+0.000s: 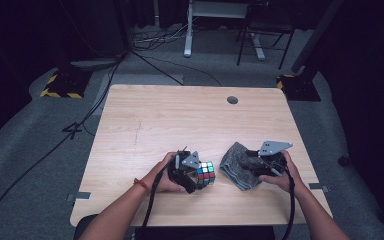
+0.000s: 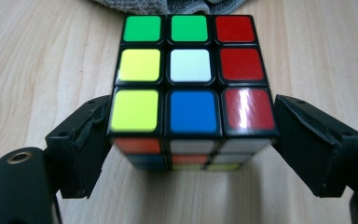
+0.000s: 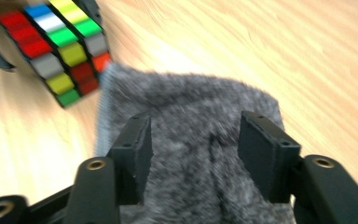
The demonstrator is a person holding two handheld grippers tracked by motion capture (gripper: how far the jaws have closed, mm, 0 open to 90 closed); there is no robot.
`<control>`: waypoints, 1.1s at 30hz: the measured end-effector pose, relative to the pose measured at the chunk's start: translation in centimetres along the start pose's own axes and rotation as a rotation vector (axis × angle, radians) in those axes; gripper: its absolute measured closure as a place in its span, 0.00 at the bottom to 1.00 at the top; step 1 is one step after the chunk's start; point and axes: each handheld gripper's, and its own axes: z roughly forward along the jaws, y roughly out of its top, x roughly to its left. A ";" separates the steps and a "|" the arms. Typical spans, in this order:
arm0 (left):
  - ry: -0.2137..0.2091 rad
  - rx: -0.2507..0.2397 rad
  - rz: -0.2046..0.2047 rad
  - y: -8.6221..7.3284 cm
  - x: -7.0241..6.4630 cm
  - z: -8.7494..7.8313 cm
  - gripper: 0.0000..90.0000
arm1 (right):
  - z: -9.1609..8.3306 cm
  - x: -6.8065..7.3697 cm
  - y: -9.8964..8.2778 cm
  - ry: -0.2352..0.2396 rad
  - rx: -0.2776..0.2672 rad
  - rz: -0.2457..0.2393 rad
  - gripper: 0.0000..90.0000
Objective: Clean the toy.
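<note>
left gripper (image 2: 189, 144): jaws spread, straddling the puzzle cube (image 2: 189, 70) | right gripper (image 3: 193, 149): jaws spread, hovering over the grey cloth (image 3: 191, 116); cube lying nearer the left hand

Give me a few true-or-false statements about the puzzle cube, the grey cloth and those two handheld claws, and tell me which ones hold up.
1. The puzzle cube sits on the wooden table between the jaws of the left gripper. True.
2. The cube is solved, each face one colour. False: its top face mixes green, red, yellow, white and blue.
3. The right gripper is over a fuzzy grey cloth. True.
4. The cloth is draped over the cube. False: it lies on the table beside the cube, to its right in the high view.
5. The right gripper's jaws are pinched tightly together. False: they stand apart, with cloth showing between them.
</note>
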 end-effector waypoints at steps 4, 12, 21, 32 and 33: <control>-0.010 -0.008 -0.013 -0.2 -0.2 -0.6 0.21 | -0.3 1.7 1.1 0.026 -0.031 -0.038 0.42; -0.022 0.009 0.018 -0.3 -1.3 -1.0 0.26 | 2.1 6.1 2.0 0.118 0.009 -0.122 0.34; -0.082 0.061 0.083 -0.2 -2.0 -1.1 0.31 | 3.6 6.7 1.7 0.123 0.035 -0.148 0.33; -0.093 0.050 0.086 1.7 0.1 0.9 0.18 | 4.2 6.8 1.6 0.134 0.046 -0.163 0.33; -0.106 0.056 0.101 1.9 0.0 1.2 0.18 | 4.2 6.8 1.6 0.133 0.043 -0.168 0.34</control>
